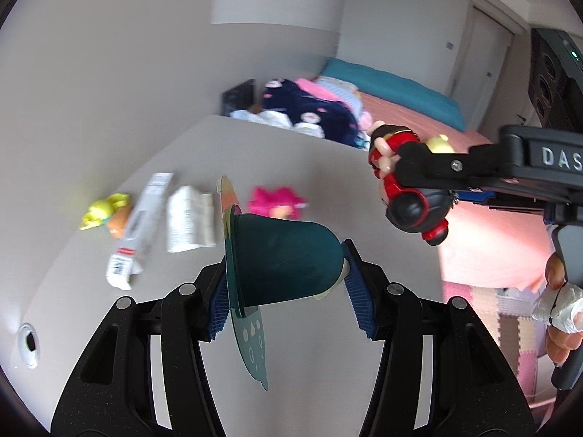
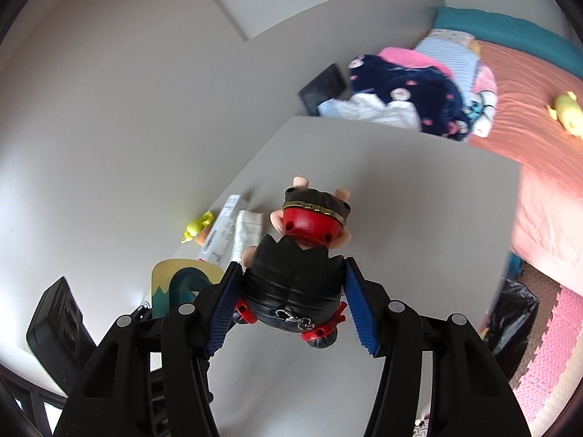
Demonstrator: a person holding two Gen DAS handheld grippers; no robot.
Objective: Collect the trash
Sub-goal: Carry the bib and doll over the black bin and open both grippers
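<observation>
A bed point(image 2: 539, 83) lay beyond the grey bench point(image 1: 328, 167), clothes point(image 2: 408, 87) heaped at its near end. Above the bench the left gripper point(image 1: 284, 284) had its jaws clenched on a teal cup point(image 1: 280, 258), held sideways. The right gripper point(image 2: 291, 302) gripped a red-and-black figure point(image 2: 298, 266) by the head (legs pointing away). On the bench lay two wrappers point(image 1: 189, 218), a pink toy point(image 1: 277, 200) and a yellow toy point(image 1: 105, 211).

1. Cup point(image 1: 284, 258): teal card/paper, matt, smooth.
2. Figure point(image 2: 302, 273): glossy hard plastic, blk/red.
3. Pads point(image 1: 359, 298): blue, ribbed, rubbery-looking.
4. Table point(image 1: 309, 167): grey, matt, smooth.
5. Wrappers point(image 1: 189, 218): crumpled white paper.
</observation>
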